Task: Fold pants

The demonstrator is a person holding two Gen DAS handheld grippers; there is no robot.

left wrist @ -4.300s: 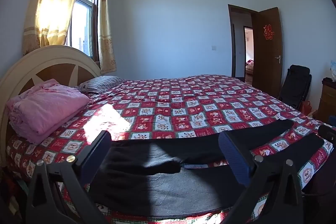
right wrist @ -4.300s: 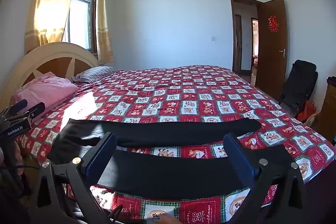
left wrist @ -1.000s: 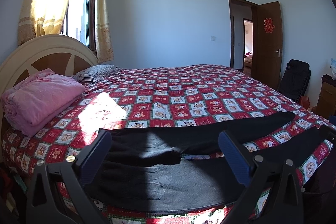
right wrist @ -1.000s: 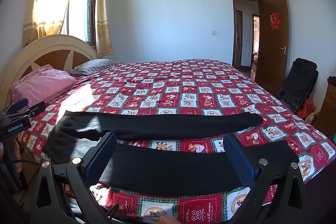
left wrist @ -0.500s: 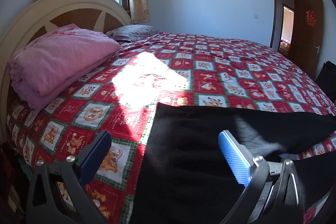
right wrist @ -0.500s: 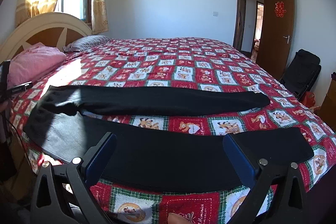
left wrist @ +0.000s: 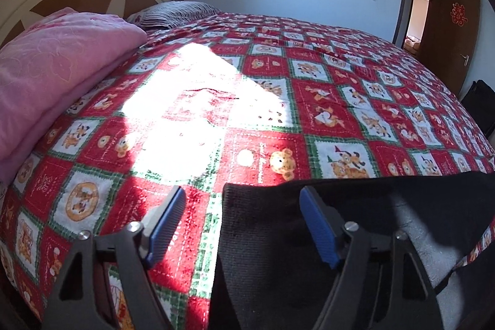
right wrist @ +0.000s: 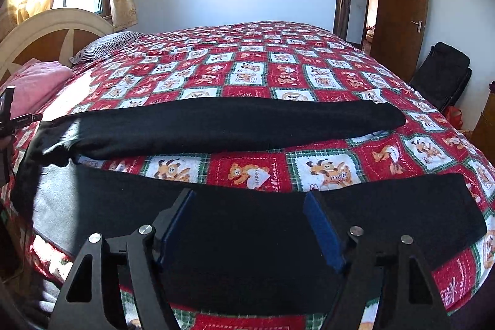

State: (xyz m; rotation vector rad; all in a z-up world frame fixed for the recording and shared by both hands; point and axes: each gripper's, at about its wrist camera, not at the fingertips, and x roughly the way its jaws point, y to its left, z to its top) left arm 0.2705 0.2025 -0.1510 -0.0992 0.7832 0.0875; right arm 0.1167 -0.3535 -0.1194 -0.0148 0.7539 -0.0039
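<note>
While both claws narrow, black pants point(right wrist: 235, 126) lie spread.

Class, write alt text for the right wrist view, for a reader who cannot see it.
Black pants lie spread on a red patchwork bedspread, legs apart, the right gripper open over the nearer leg, its jaws having just been closing with nothing gripped. Behind are a pink blanket and an open wooden door.

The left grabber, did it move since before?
Yes. The left gripper came down and closer to the pink blanket, over the pants' waist edge, and its jaws have been closing.
</note>
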